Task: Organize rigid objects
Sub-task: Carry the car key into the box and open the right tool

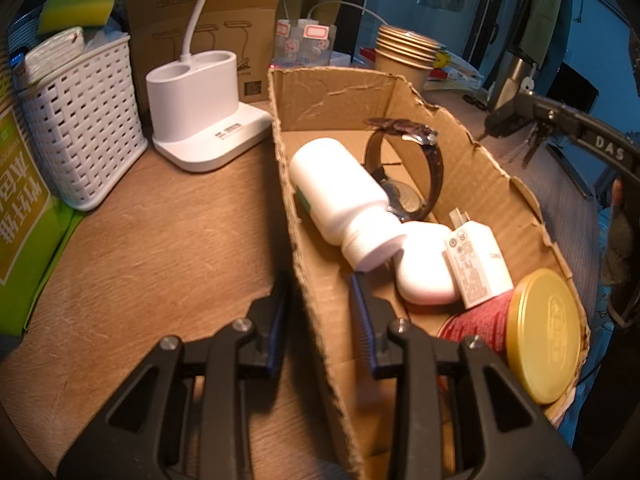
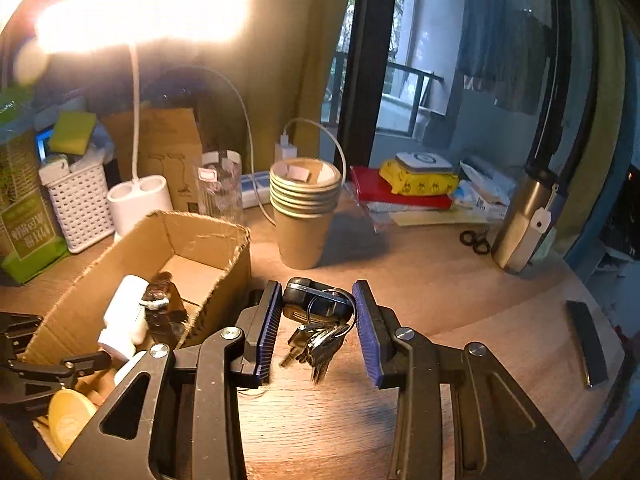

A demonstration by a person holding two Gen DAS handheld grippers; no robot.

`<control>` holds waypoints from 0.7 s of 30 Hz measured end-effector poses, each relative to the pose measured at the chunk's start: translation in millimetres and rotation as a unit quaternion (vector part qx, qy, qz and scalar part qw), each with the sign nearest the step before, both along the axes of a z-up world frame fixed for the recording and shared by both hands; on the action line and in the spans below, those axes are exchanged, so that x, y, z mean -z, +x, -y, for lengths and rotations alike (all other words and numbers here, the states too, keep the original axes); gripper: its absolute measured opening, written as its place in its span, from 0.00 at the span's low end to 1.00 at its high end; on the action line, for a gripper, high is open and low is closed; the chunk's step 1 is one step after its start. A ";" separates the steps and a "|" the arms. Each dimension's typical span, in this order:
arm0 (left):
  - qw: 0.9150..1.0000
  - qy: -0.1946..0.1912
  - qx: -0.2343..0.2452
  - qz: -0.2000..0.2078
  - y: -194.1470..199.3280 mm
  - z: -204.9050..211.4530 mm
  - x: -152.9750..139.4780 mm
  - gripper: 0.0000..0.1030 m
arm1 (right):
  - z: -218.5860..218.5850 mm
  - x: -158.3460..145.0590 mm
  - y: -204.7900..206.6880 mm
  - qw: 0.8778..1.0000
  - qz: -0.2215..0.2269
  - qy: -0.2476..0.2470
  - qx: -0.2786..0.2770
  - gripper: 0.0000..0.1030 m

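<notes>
Left gripper: the near wall of the box is being clamped between its pads.
Right gripper: a key fob is being gripped between its pads, with keys being dangled above the table.
Box: a bottle, watch, charger, white case and tin are being held inside.
Surroundings: cups are being kept just behind the fob.

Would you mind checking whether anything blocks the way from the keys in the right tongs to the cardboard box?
Nothing visible does. The keys hang between the right tongs, just right of the cardboard box, whose open top only requires clearing its near wall.
</notes>
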State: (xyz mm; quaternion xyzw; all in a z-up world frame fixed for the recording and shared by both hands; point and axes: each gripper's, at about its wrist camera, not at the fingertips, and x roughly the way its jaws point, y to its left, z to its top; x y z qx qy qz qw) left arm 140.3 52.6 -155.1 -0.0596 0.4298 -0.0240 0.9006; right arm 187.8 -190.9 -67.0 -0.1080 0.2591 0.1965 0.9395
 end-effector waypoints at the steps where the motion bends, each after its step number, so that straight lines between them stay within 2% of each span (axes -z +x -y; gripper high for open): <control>1: 1.000 0.000 0.000 0.000 -0.1 0.1 -0.1 0.31 | -0.5 -2.1 -2.1 1.000 0.003 0.001 -0.002 0.37; 21: 1.000 0.000 0.000 0.000 -0.1 0.1 -0.2 0.31 | -27.2 -54.8 -56.2 0.996 0.071 0.013 -0.060 0.37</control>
